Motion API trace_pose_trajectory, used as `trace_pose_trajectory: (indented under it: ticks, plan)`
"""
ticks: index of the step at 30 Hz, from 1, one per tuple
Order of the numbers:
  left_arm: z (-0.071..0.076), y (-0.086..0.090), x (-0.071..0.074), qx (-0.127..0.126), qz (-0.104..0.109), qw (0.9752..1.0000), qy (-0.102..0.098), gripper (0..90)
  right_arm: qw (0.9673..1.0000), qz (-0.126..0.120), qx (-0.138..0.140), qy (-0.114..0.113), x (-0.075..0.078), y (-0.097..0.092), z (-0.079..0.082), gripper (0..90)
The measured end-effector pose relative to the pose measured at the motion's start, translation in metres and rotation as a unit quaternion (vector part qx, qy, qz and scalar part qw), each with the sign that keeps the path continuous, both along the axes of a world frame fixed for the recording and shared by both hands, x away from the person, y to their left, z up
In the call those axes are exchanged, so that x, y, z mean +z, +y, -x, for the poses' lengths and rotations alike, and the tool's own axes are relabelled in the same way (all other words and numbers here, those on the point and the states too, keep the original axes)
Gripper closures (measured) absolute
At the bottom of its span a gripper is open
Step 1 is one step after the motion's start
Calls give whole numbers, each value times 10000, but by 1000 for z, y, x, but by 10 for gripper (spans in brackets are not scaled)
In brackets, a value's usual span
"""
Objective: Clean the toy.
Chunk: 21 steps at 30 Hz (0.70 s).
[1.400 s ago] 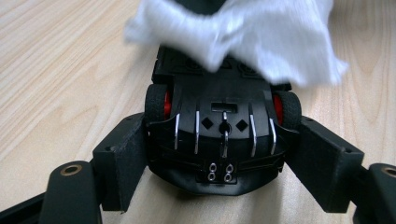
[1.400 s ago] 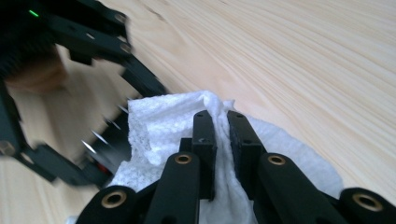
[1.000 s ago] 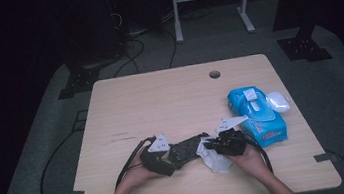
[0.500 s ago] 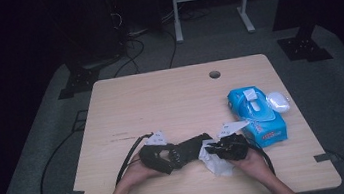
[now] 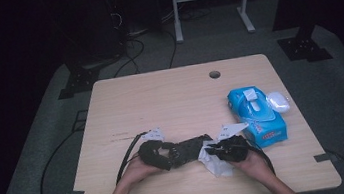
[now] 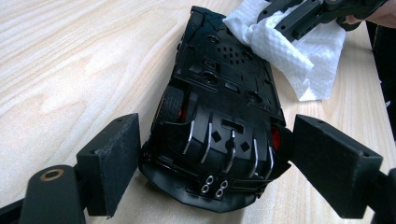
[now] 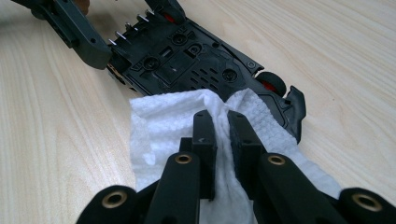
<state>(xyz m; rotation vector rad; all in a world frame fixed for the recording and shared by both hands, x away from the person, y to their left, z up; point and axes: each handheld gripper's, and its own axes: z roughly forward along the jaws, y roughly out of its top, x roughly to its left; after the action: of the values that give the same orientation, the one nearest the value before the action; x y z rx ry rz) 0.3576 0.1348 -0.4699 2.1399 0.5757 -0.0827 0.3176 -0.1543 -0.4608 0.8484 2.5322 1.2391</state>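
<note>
Wooden table (image 5: 161, 103), right hand-held gripper (image 7: 222, 126) pinching tissue (image 7: 163, 121) (touching toy car (image 6: 219, 107))

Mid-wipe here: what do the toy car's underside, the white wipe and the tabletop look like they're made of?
Toy car: looks like moulded black plastic, semi-gloss, with recessed screw holes and silvery fin strips on the upturned underside.
White wipe: likely paper towel or tissue; matte, with an embossed dimple pattern and soft crumpled folds.
Table: pale wood-grain surface, smooth; probably laminate, though solid wood can't be ruled out.
</note>
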Motion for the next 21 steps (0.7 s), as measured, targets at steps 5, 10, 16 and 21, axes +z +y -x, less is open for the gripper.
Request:
trace_pose_trajectory:
  ticks: [5, 10, 16, 21]
  plan:
    - [-2, 3, 1, 64, 115, 9999, 108, 160, 10000, 36, 24, -34, 0, 1, 2, 821]
    - [-5, 7, 1, 224, 137, 9996, 122, 171, 9999, 113, 86, -86, 0, 2, 4, 821]
    - [-6, 6, -3, 195, 116, 9993, 309, 218, 9998, 119, 68, -127, 0, 2, 5, 822]
    - [-6, 5, -2, 112, 93, 9991, 389, 264, 9998, 107, 66, -165, -1, 2, 8, 822]
